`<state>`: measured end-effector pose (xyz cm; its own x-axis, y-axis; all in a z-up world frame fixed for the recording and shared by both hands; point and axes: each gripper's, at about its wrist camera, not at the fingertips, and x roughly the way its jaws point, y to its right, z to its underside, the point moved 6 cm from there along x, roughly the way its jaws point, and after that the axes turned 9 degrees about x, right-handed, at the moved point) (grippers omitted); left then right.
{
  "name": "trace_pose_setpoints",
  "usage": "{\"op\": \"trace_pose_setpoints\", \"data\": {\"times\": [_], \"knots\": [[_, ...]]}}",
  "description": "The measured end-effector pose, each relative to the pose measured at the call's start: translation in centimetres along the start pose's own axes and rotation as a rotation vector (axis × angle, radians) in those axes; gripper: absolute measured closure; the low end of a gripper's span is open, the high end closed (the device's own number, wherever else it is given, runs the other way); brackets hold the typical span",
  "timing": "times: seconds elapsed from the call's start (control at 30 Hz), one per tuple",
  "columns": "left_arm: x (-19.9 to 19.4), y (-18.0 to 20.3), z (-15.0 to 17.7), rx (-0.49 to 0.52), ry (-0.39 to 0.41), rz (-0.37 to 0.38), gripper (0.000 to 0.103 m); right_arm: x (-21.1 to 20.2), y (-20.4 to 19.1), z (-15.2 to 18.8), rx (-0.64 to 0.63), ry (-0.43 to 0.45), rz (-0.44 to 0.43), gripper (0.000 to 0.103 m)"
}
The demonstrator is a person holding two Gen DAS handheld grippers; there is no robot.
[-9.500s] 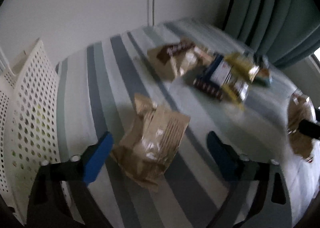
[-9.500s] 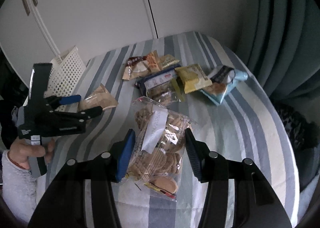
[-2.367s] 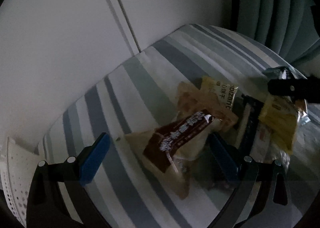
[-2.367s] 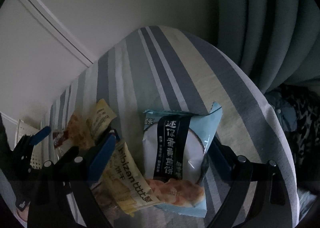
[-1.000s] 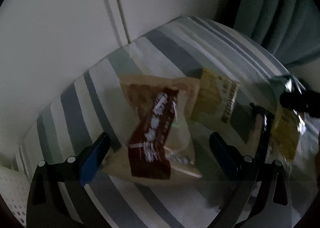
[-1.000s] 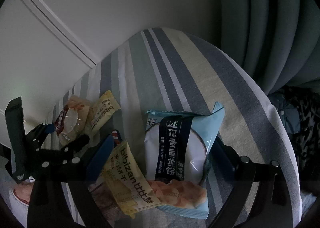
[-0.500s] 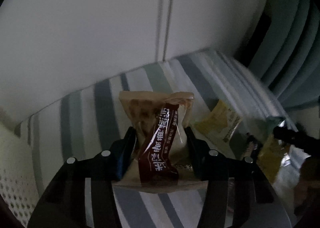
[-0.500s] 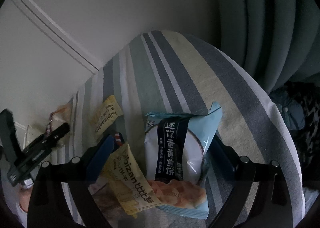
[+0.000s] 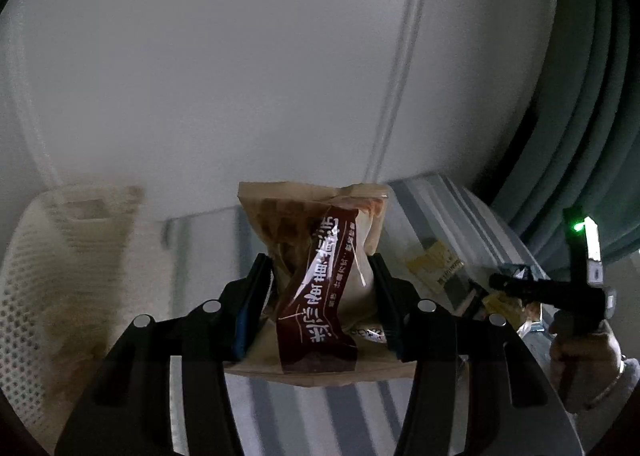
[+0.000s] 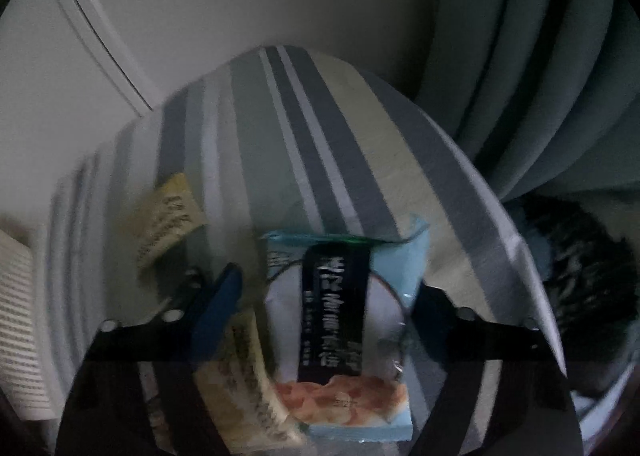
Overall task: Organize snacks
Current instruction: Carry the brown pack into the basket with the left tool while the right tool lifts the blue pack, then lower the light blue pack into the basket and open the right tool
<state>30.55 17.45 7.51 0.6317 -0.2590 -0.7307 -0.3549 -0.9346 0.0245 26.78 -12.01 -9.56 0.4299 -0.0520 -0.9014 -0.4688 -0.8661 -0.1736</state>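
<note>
My left gripper is shut on a tan snack bag with a dark brown band, held up off the striped table. A white perforated basket stands just to its left. In the right wrist view my right gripper is open and straddles a light blue snack bag with a dark label, which lies flat on the cloth. Its right finger sits by the bag's edge, and its left blue pad is a little clear of the bag. This view is blurred.
Two yellow packets lie left of the blue bag. The basket's edge shows at far left. White cupboard doors stand behind the table, a teal curtain to the right. A hand holds the right gripper.
The left gripper has risen and swung left with the tan bag, bringing the basket into view. The right gripper has dropped closer over the blue bag, fingers slightly nearer together.
</note>
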Motion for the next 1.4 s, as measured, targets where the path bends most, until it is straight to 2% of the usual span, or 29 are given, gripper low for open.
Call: {"op": "trace_pose_setpoints", "data": {"times": [0.1, 0.17, 0.27, 0.37, 0.47, 0.6, 0.67, 0.7, 0.73, 0.77, 0.8, 0.97, 1.1, 1.2, 1.4], "knots": [[-2.3, -2.1, 0.4, -0.042, 0.044, -0.053, 0.051, 0.0, 0.0, -0.4, -0.015, 0.004, 0.028, 0.048], [-4.0, -4.0, 0.8, -0.077, 0.074, -0.091, 0.051, -0.2, 0.3, -0.6, -0.012, 0.001, 0.013, 0.051], [-6.2, -6.5, 1.3, -0.108, 0.098, -0.143, 0.051, -1.1, 1.2, -0.6, 0.006, 0.017, 0.0, 0.051], [-8.5, -9.1, 1.3, -0.127, 0.124, -0.231, 0.051, -2.9, 1.9, -0.9, 0.019, 0.059, -0.022, 0.051], [-10.4, -11.4, 1.2, -0.155, 0.169, -0.316, 0.051, -5.3, 1.1, -1.1, 0.016, 0.104, -0.051, 0.051], [-11.3, -13.6, 1.7, -0.182, 0.172, -0.386, 0.051, -8.5, -1.0, -1.2, -0.026, 0.159, -0.095, 0.051], [-11.6, -14.7, 2.1, -0.2, 0.165, -0.402, 0.049, -10.1, -2.4, -1.1, -0.05, 0.187, -0.117, 0.051], [-11.6, -15.2, 2.3, -0.206, 0.159, -0.405, 0.041, -10.9, -3.1, -0.9, -0.062, 0.201, -0.128, 0.051], [-11.7, -15.5, 2.4, -0.213, 0.158, -0.411, 0.032, -11.7, -4.0, -0.7, -0.078, 0.214, -0.143, 0.051], [-12.1, -16.1, 2.6, -0.229, 0.162, -0.429, 0.01, -12.4, -4.9, -0.6, -0.092, 0.223, -0.157, 0.051], [-12.4, -16.5, 2.7, -0.24, 0.17, -0.441, 0.003, -13.0, -5.8, -0.4, -0.105, 0.231, -0.171, 0.051], [-14.2, -18.2, 3.1, -0.264, 0.206, -0.45, 0.003, -16.1, -11.4, 1.2, -0.19, 0.253, -0.273, 0.051], [-16.0, -19.6, 3.7, -0.305, 0.237, -0.476, 0.003, -18.0, -16.4, 3.1, -0.26, 0.237, -0.378, 0.051], [-17.0, -20.9, 3.7, -0.342, 0.26, -0.481, 0.003, -19.1, -20.9, 4.9, -0.314, 0.193, -0.474, 0.051], [-18.1, -21.8, 4.7, -0.361, 0.28, -0.538, 0.003, -19.6, -28.5, 8.8, -0.403, 0.096, -0.598, 0.051]]}}
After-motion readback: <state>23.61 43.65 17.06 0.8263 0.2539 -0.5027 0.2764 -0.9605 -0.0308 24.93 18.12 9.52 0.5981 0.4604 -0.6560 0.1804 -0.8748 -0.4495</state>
